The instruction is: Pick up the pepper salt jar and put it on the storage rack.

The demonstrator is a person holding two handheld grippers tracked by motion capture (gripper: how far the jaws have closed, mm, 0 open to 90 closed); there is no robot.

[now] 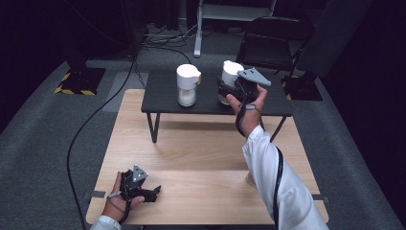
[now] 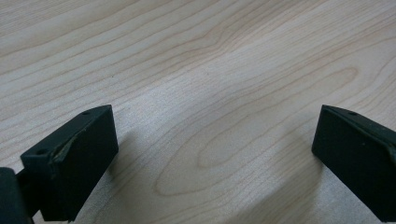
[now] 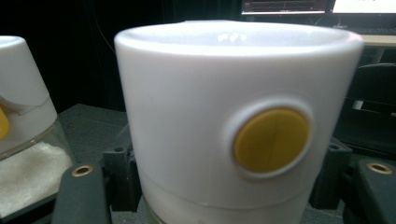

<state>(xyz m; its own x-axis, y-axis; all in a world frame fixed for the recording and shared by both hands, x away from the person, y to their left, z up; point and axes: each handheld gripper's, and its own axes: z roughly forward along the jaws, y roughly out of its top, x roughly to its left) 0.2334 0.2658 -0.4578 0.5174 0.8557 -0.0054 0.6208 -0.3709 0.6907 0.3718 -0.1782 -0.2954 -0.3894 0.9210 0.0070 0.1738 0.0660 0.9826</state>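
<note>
Two white-topped jars with clear bases stand on a small black table [image 1: 165, 101]. In the right gripper view, the right jar [image 3: 219, 135] has a round yellow button on its side and sits between my gripper's two black jaws. My right gripper [image 1: 226, 94] is shut on this jar [image 1: 231, 73] low on its body. The left jar [image 1: 187, 85] stands apart from it, with white grains in its clear base [image 3: 25, 172]. My left gripper [image 1: 154, 192] rests on the wooden table near the front left edge. Its jaws [image 2: 215, 154] stand open, with bare wood between them.
The black table stands on the far part of a larger wooden table [image 1: 201, 153]. A black folding chair [image 1: 273, 43] is behind it at the right. A cable [image 1: 91, 120] runs over the grey floor at the left.
</note>
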